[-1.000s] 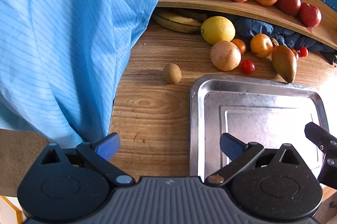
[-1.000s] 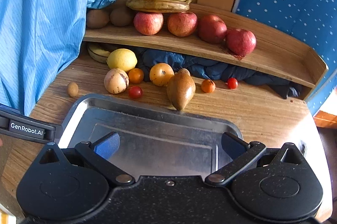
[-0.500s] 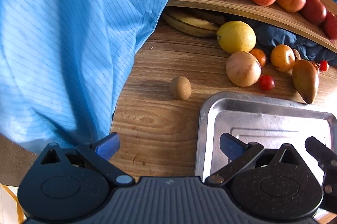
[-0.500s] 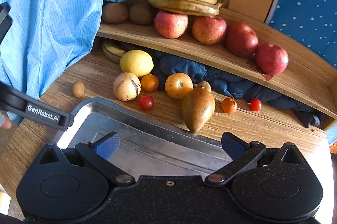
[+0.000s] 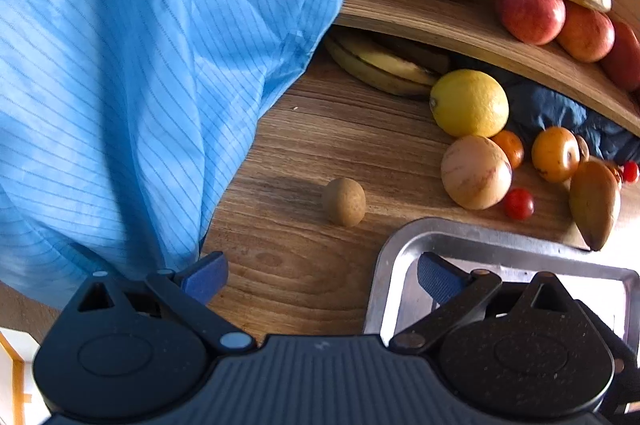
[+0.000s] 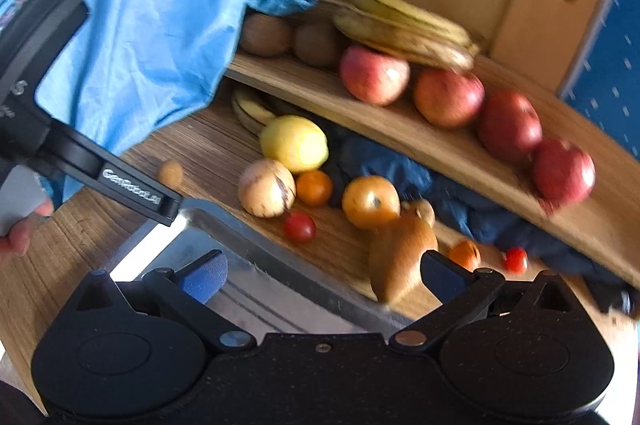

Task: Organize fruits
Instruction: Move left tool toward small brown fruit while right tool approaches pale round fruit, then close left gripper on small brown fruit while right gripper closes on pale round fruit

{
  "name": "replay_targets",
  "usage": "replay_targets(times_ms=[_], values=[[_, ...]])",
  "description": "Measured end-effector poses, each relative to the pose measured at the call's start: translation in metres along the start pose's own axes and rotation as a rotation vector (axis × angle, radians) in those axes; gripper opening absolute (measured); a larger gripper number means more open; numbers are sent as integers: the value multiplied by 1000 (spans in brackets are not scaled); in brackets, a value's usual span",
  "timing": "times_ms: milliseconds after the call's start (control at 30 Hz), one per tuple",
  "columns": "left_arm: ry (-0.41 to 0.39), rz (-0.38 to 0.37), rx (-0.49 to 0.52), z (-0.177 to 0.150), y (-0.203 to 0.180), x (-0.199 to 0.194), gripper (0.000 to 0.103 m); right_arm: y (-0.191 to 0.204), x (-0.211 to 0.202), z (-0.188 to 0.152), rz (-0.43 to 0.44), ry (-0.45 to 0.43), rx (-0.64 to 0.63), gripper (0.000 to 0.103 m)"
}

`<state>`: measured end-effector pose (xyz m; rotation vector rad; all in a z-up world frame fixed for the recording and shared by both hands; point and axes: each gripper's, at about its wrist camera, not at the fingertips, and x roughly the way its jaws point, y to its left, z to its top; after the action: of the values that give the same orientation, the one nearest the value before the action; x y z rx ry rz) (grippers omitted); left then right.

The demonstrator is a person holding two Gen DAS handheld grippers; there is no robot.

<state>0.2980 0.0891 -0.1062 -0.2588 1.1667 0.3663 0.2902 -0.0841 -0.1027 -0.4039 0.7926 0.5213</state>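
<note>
Both grippers are advancing toward the fruit pile compared with a second ago; fruits are looming larger in both views and the tray is sliding down and out of frame. Nothing picked yet, so the sorting is only starting and this looks like the reach phase.

Left gripper [image 5: 322, 275] is hanging over the wooden tabletop [image 5: 304, 145], jaws spread wide, nothing between them. Right gripper [image 6: 322, 275] is also wide and empty, sitting over the rim of the shiny rectangular steel tray [image 6: 280, 261]; the right view is motion-blurred, so it is moving fast.

Just ahead of the left gripper, a small round tan-brown fruit [image 5: 344, 201] is lying alone on the table, apart from the tray corner [image 5: 400, 237] and well apart from the rest; probably the left gripper's target.

Ahead of the right gripper, a brown pointed pear-shaped fruit [image 6: 400, 249] is lying just beside the tray's far rim, likely its target. A small red cherry tomato [image 6: 299, 227] is sitting near it, then a pale streaked round fruit [image 6: 267, 187] touching a small orange fruit [image 6: 314, 187], and an orange-yellow round fruit [image 6: 371, 201].

Further back, a yellow lemon [image 6: 294, 143] and bananas are lying under the curved wooden shelf [image 6: 400, 137], which is carrying red apples [image 6: 374, 75], more bananas and brown kiwis. Blue striped cloth [image 5: 140, 65] is hanging at the left.
</note>
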Motion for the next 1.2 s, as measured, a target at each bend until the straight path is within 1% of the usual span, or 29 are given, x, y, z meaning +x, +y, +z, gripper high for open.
replay_targets(times_ms=[100, 167, 233, 367, 433, 500, 567, 633, 733, 767, 867, 933, 1067, 1167, 1200], values=[[-5, 6, -22, 2, 1, 2, 102, 2, 4, 5, 28, -32, -51, 102], [-11, 3, -34, 5, 1, 4, 100, 3, 9, 8, 46, -50, -84, 99], [-14, -1, -44, 8, 0, 5, 96, 3, 17, 11, 61, -57, -105, 97], [-29, -16, -74, 14, -2, 6, 91, 2, 33, 16, 102, -58, -113, 90], [-23, -24, -85, 17, -5, 8, 85, 2, 41, 18, 109, -63, -123, 87], [-17, -35, -88, 18, -8, 11, 80, 2, 47, 20, 126, -68, -138, 84], [-8, -41, -90, 19, -11, 15, 76, 2, 55, 22, 132, -71, -154, 79], [-15, -61, -97, 18, -12, 16, 69, 2, 61, 24, 135, -72, -169, 74], [-19, -83, -111, 20, -15, 18, 62, -2, 70, 26, 144, -66, -176, 69], [-22, -84, -113, 20, -16, 18, 61, -3, 72, 27, 149, -63, -178, 69], [-30, -88, -115, 21, -19, 19, 53, -4, 75, 26, 180, -71, -198, 68], [-29, -91, -123, 21, -18, 21, 46, -2, 77, 26, 193, -76, -221, 67], [-32, -85, -121, 21, -17, 22, 40, -3, 79, 26, 214, -76, -229, 64], [-36, -74, -119, 21, -17, 23, 34, -3, 80, 26, 222, -79, -235, 64], [-36, -68, -116, 21, -17, 23, 29, -3, 80, 26, 222, -78, -232, 64]])
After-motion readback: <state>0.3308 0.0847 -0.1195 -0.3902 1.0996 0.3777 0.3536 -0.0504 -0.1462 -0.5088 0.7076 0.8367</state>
